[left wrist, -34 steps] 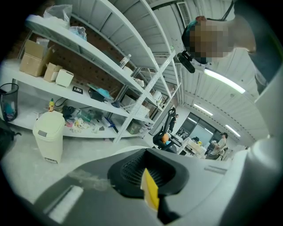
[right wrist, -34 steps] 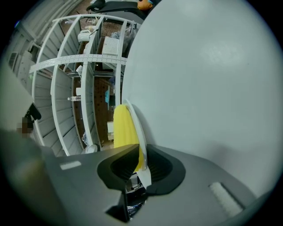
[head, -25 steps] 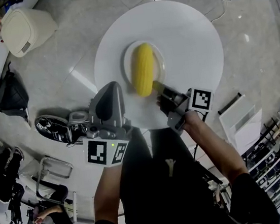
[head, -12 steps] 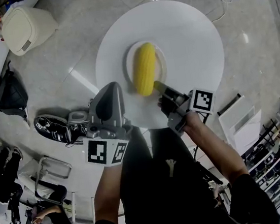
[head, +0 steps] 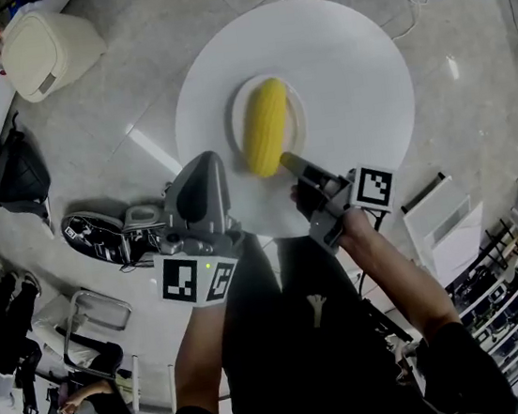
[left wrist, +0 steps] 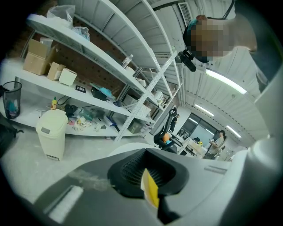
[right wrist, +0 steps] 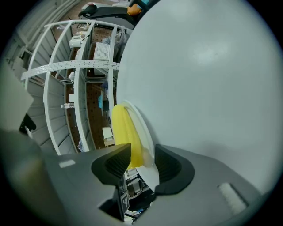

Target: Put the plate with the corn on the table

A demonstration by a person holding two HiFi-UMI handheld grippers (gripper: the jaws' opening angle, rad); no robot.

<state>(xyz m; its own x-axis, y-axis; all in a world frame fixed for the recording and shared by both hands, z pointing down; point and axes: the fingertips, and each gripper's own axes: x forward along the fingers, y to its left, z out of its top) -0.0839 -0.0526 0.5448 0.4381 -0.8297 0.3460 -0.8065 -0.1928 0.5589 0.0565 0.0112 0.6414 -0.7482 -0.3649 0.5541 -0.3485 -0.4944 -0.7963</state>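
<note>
A yellow corn cob (head: 265,127) lies on a small white plate (head: 294,102), which rests flat on the round white table (head: 353,56). My right gripper (head: 287,164) is at the plate's near edge. Its jaws have just been opening and now stand apart. In the right gripper view the plate's rim (right wrist: 145,128) and the cob's end (right wrist: 124,128) sit between the jaws of the right gripper (right wrist: 141,161), and the pads do not press on them. My left gripper (head: 199,167) hangs at the table's near left edge, shut and holding nothing, as the left gripper (left wrist: 148,178) also shows in its own view.
A cream bin (head: 45,54) stands on the floor at the far left, with a black bag (head: 18,176) and a shoe (head: 97,237) nearer. A white stand (head: 445,215) is right of the table. White shelves (left wrist: 88,57) line the wall.
The right gripper's jaws have spread apart at the plate's near edge. The plate and the corn lie still on the table. The left gripper has not moved.
</note>
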